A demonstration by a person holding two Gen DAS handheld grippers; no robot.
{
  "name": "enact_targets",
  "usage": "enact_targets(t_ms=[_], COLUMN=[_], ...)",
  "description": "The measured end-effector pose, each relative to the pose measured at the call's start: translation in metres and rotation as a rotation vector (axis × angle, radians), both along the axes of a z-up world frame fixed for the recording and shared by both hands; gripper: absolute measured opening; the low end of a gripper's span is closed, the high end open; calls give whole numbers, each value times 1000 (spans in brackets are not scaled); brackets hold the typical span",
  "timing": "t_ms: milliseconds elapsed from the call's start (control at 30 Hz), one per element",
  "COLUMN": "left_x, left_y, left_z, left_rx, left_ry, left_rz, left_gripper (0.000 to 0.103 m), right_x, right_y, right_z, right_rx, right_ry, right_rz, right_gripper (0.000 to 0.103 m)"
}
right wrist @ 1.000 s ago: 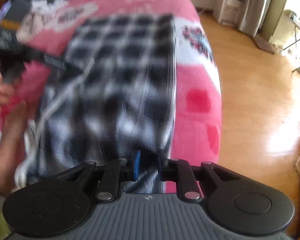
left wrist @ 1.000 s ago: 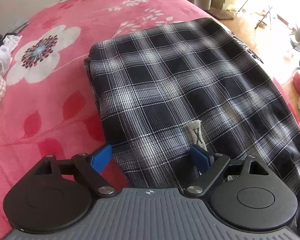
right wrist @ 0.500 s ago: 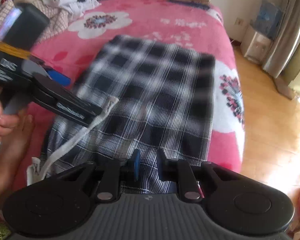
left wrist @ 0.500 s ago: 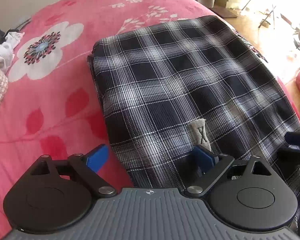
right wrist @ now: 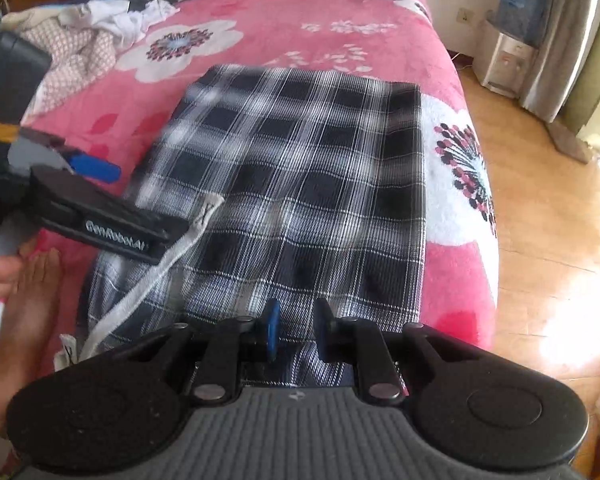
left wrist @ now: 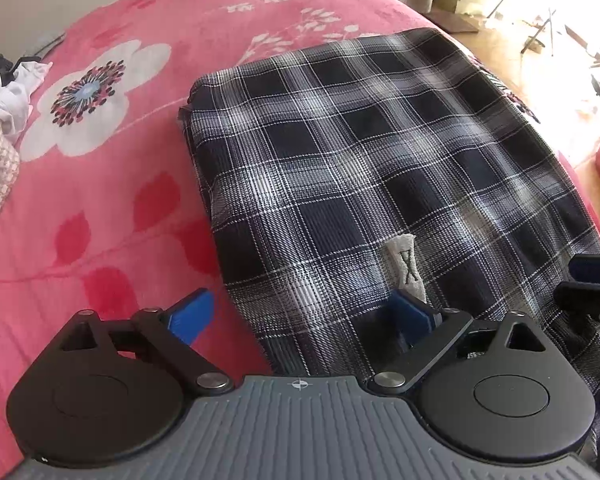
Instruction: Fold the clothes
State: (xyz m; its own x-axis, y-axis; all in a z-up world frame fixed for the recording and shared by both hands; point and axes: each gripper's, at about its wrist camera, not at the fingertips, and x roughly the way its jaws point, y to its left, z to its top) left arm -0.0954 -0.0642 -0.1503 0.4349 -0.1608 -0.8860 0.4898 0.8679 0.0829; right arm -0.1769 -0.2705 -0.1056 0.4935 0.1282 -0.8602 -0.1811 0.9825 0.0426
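Now left gripper [left wrist: 300, 312] jaws wider.

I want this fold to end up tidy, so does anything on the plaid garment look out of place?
Yes. A white drawstring trails loose across the near left part of the black-and-white plaid garment on the pink floral blanket, its stitched tip lying on the top layer. It should be tucked in. Otherwise the fold lies flat with fairly straight edges.

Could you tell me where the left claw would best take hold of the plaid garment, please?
Probably the near left corner of the plaid garment, by the white drawstring, approached from the near edge. The left claw, whose jaws have just been opening, straddles its side edge, one finger over the pink blanket, so closing there should catch the layers.
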Motion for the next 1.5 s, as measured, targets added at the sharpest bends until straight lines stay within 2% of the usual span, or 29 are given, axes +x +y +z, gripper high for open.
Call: enact_targets(t_ms=[600, 800, 867, 967, 1033, 1100, 1133, 1300, 1500], left_x=[-1, 3, 7, 16, 26, 38, 45, 66, 85], left_y=[-1, 12, 19, 29, 38, 43, 46, 49, 65], left_z=[0, 3, 9, 20, 27, 30, 30, 24, 10], left_rx=[3, -88, -134, -211, -300, -360, -379, -346, -431], left_ry=[-4, 8, -15, -79, -111, -113, -115, -182, -129], left_rz=[5, -10, -8, 11, 4, 1, 7, -1, 16], left_gripper=[99, 99, 99, 103, 103, 103, 103, 103, 100], right_x=[5, 8, 14, 26, 38, 55, 63, 107, 152], right_y=[0, -9, -19, -38, -52, -67, -75, -109, -142], right_z=[4, 4, 6, 9, 10, 9, 9, -5, -36], right_rx=[55, 95, 131, 194, 254, 326, 362, 507, 657], right_ry=[-8, -13, -24, -44, -62, -74, -80, -76, -38], right_rz=[-23, -55, -79, -120, -143, -160, -168, -205, -261], right_gripper=[20, 22, 27, 28, 30, 41, 44, 45, 50])
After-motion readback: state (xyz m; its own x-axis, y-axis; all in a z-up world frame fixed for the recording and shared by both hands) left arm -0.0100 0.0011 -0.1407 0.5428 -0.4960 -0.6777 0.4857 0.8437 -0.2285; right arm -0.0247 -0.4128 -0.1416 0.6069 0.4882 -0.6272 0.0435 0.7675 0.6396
